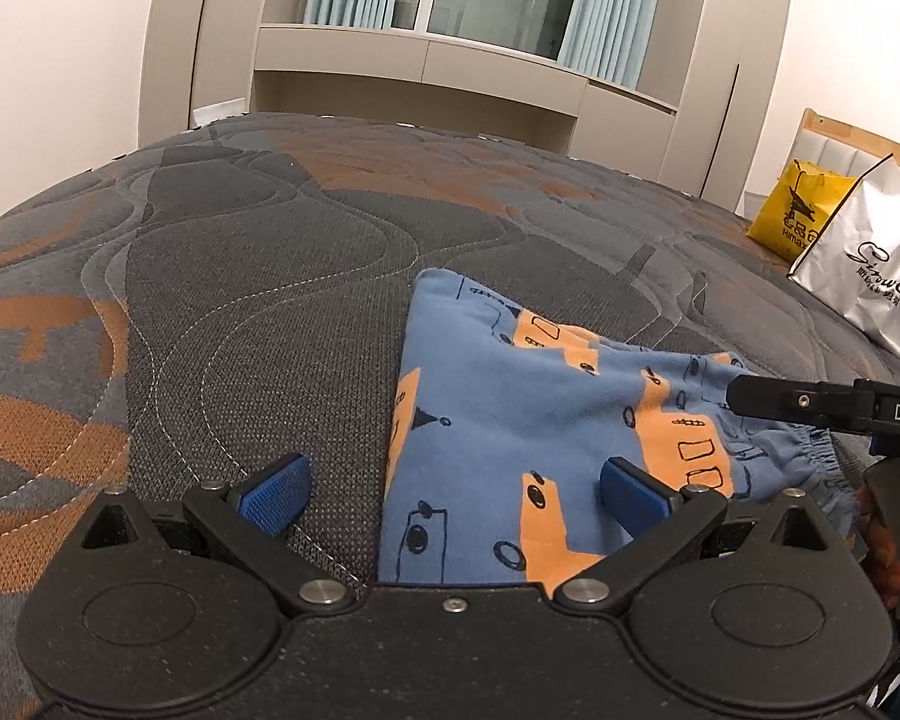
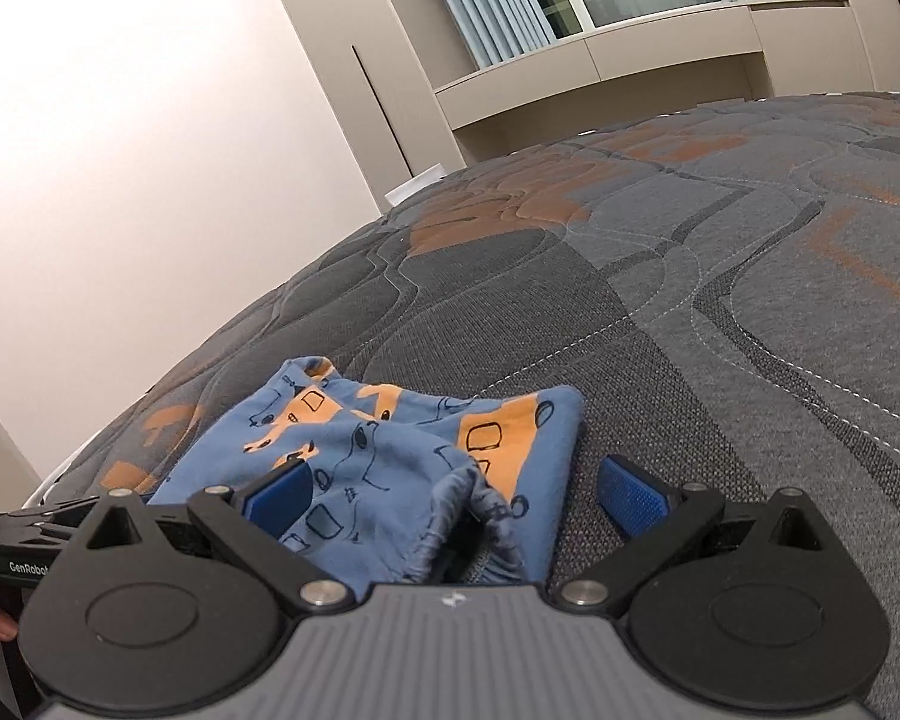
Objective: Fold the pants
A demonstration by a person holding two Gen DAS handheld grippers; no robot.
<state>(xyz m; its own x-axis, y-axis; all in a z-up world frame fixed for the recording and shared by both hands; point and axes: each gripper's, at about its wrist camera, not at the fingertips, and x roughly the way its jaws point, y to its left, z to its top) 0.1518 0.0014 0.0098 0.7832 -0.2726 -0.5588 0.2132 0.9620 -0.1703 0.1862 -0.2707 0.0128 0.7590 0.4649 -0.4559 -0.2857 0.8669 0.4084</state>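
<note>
My left gripper (image 1: 453, 495) sits with jaws wide over the left edge of the blue-and-orange kids' pants (image 1: 528, 414) on the mattress (image 1: 240, 276), my right gripper (image 2: 456, 495) equally wide at the elastic waistband (image 2: 480, 516), so I'd pinch both layers before folding.

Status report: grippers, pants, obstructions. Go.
Left gripper open, right gripper open, neither gripping. Pants folded small on mattress, waistband toward right gripper. Bags at far edge, not in the way.
</note>
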